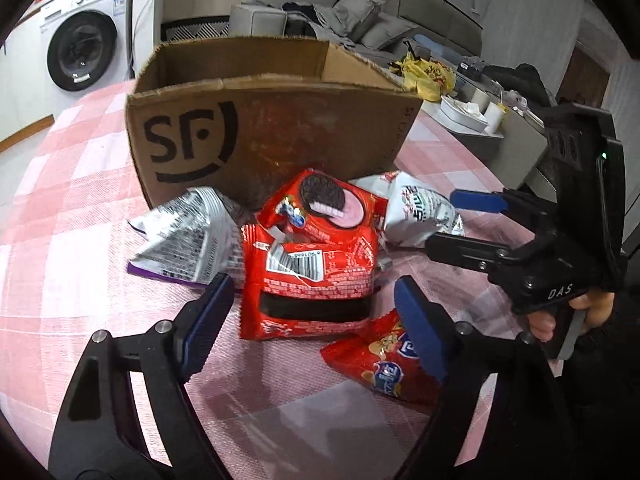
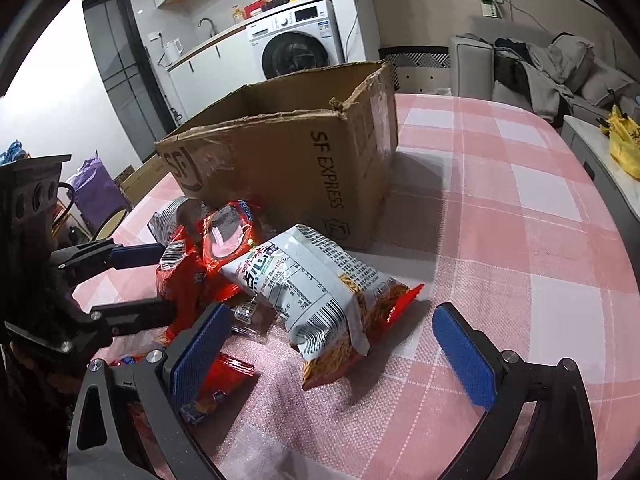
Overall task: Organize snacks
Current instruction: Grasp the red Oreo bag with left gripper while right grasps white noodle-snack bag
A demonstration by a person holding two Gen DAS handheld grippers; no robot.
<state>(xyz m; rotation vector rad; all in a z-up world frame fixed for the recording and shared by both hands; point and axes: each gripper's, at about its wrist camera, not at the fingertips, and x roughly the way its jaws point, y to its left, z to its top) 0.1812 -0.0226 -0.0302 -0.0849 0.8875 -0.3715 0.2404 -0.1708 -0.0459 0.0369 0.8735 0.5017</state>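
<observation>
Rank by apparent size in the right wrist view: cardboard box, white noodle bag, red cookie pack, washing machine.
1. cardboard box
2. white noodle bag, though it lies nearest the camera
3. washing machine and red cookie pack look about alike; the machine is far off and the pack partly hidden, so no ranking between them.

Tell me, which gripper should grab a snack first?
Probably the left gripper: the red cookie pack already sits between its open jaws. The right gripper hangs open near the noodle bag.
</observation>
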